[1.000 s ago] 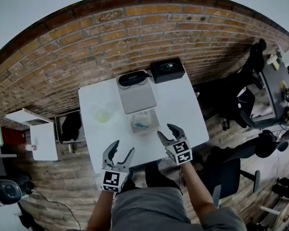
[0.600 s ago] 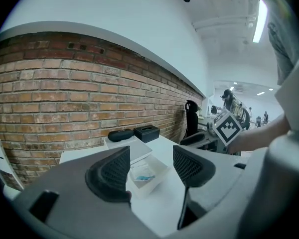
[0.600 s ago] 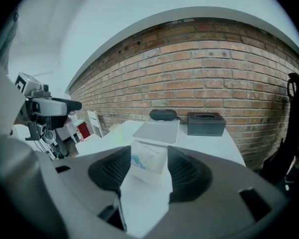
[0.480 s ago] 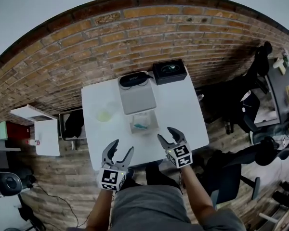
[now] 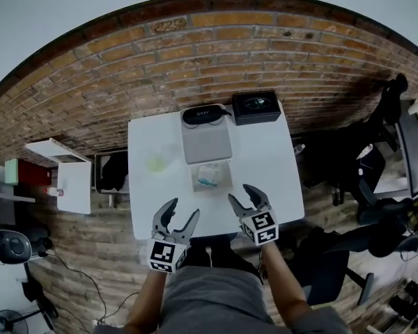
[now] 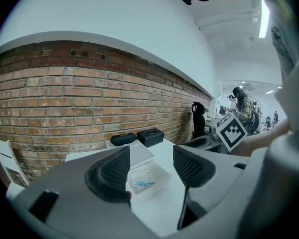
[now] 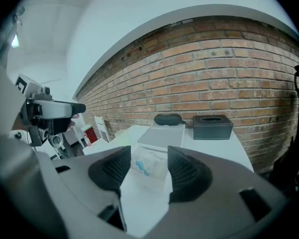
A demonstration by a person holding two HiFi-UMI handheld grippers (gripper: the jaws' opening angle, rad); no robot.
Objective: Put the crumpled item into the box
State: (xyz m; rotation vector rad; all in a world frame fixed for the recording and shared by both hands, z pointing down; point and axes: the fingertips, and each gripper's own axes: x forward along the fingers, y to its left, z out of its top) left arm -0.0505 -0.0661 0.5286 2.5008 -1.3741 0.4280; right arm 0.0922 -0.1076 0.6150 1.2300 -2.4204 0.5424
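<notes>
A pale yellowish crumpled item (image 5: 157,163) lies on the left part of the white table (image 5: 265,165); it also shows as a pale lump (image 7: 121,132) in the right gripper view. A small clear box (image 5: 210,177) with something teal inside stands mid-table, in front of both grippers (image 6: 142,179) (image 7: 148,167). My left gripper (image 5: 182,211) (image 6: 150,159) hovers open and empty at the table's near edge. My right gripper (image 5: 242,193) (image 7: 148,162) stands open and empty over the near edge, right of the clear box.
A flat grey slab (image 5: 205,143) lies behind the clear box. A black oblong case (image 5: 200,114) and a black tissue box (image 5: 256,107) sit at the table's far edge by the brick wall. A small white side table (image 5: 73,186) stands left; office chairs (image 5: 348,158) right.
The head view has drifted, so the table sits a little further right in the picture. The left gripper has crept slightly toward the table. Both pairs of jaws stay as wide as before.
</notes>
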